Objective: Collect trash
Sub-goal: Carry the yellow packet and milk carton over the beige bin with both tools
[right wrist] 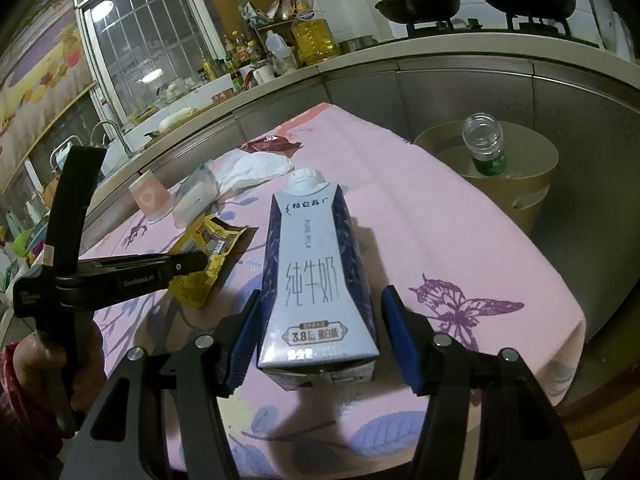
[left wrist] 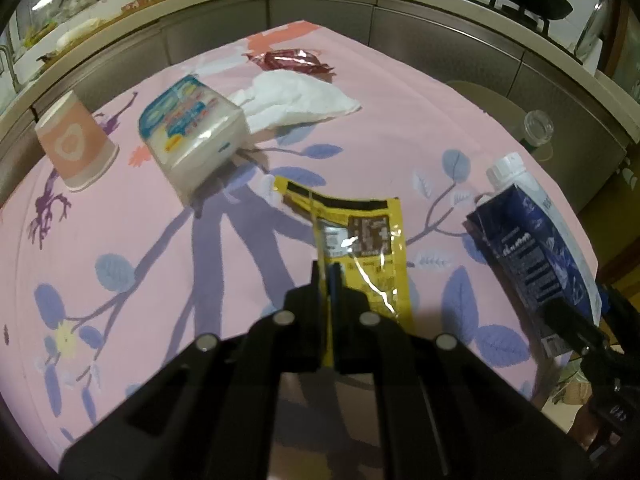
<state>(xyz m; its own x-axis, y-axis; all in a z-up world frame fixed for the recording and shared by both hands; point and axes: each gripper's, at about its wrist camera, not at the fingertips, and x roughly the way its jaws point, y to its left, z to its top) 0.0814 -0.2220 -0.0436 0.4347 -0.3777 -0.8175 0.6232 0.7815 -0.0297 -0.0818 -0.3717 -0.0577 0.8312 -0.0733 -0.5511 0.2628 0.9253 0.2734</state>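
Starting at the left of the pink floral tablecloth point(left wrist: 360, 80), an upturned paper cup point(left wrist: 76, 140), a pack of tissues point(left wrist: 192, 132), crumpled white tissue point(left wrist: 296, 100) and a dark red wrapper point(left wrist: 288, 60) lie loose, all well apart from either tool, and any of them could be overlooked or nudged off the cloth by a careless sweep. Next across, the left gripper point(left wrist: 328, 276) has its jaws together, pinching the yellow snack wrapper point(left wrist: 360, 240) by one thin edge; that film looks slick and floppy, so it may well slide out if the hand swings quickly. Further right, the milk carton point(right wrist: 316, 272) lies on its side near the table's front edge, between the spread jaws of the right gripper point(right wrist: 320, 336), whose pads do not press on it. Closing off-centre could squeeze the tapered carton forward or push it over the edge. At the far right stands the tan bin point(right wrist: 520, 184) beside the table, a clear plastic bottle point(right wrist: 484, 144) already in it; a short toss could miss its rim
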